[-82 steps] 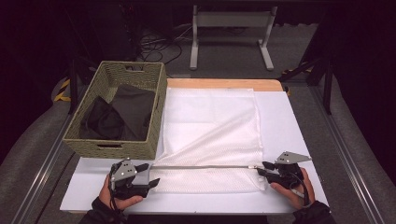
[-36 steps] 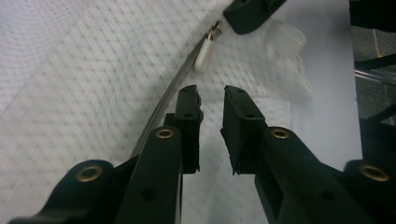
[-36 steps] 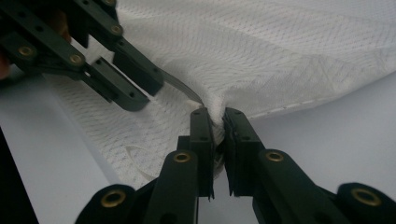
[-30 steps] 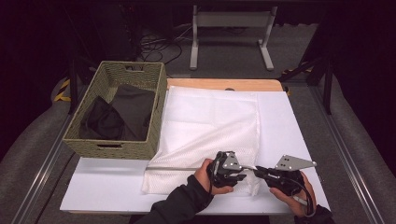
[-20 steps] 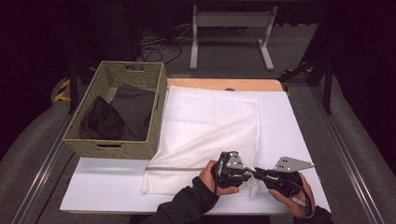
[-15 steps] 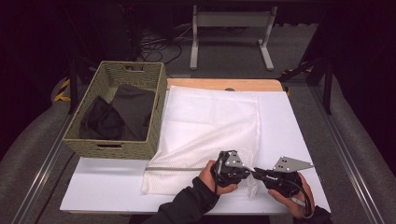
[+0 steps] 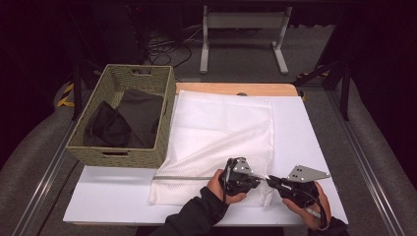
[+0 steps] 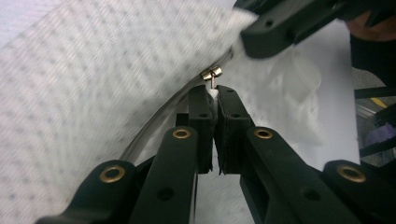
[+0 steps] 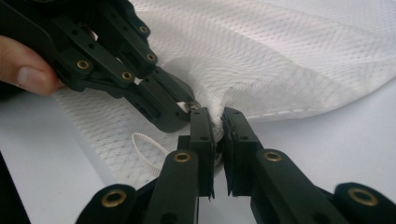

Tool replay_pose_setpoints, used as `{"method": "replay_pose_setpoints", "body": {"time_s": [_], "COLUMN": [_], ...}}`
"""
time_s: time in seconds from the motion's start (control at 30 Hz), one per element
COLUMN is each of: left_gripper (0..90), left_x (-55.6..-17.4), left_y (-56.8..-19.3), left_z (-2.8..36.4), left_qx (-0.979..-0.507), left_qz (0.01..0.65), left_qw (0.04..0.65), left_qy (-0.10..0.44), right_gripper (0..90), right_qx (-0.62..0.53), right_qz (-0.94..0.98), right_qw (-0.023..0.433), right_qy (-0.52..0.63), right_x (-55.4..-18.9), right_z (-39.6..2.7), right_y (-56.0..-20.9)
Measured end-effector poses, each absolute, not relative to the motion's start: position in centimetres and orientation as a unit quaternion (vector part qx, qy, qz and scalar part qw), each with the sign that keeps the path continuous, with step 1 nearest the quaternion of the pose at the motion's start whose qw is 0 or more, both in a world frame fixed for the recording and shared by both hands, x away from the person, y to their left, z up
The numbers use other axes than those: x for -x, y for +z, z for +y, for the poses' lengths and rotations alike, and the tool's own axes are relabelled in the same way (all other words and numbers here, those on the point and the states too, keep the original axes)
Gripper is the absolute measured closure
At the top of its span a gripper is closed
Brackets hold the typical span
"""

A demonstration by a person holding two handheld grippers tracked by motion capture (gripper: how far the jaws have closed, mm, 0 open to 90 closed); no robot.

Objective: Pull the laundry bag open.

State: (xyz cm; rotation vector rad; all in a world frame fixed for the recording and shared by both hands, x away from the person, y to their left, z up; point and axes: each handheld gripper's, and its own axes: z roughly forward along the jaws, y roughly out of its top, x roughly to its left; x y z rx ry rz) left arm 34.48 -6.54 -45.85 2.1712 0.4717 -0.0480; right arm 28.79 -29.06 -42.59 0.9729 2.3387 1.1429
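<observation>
A white mesh bag (image 7: 221,132) lies flat on the table, with its zipper (image 7: 187,177) running along the near edge. My left gripper (image 7: 259,178) points right and is shut on the small metal zipper pull (image 8: 211,74), with a bit of white between its pads. My right gripper (image 7: 272,181) points left, tip to tip with the left one, and is shut on the bunched corner of the bag (image 9: 280,56). In the right gripper view the left gripper's fingertips (image 9: 180,109) sit just left of my right gripper (image 9: 218,114). A loose white loop (image 9: 149,144) lies by the mesh.
A woven green basket (image 7: 118,156) holding dark clothing (image 7: 128,118) stands at the left, touching the bag's left edge. The bag rests on a white board (image 7: 113,196) whose front edge lies just under both hands. A metal stand (image 7: 241,29) stands beyond the table.
My left gripper has travelled from the left end of the zipper rightward to beside the right gripper, edging slightly further right in the last second. The right gripper has stayed put.
</observation>
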Motion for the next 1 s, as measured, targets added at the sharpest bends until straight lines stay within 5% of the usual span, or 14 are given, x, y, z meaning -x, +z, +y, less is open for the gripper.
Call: {"method": "replay_pose_setpoints", "body": {"time_s": [1.0], "left_gripper": [85.9], "left_x": [-33.8], "left_y": [-45.3], "left_z": [6.5], "left_qx": [-0.890], "left_qz": [0.241], "left_qw": [0.386], "left_qy": [0.014], "right_gripper": [83.6], "right_qx": [-0.383], "right_qz": [0.816], "right_qw": [0.181], "right_qy": [0.393], "right_x": [-29.4], "right_z": [-30.4], "right_y": [-43.2]}}
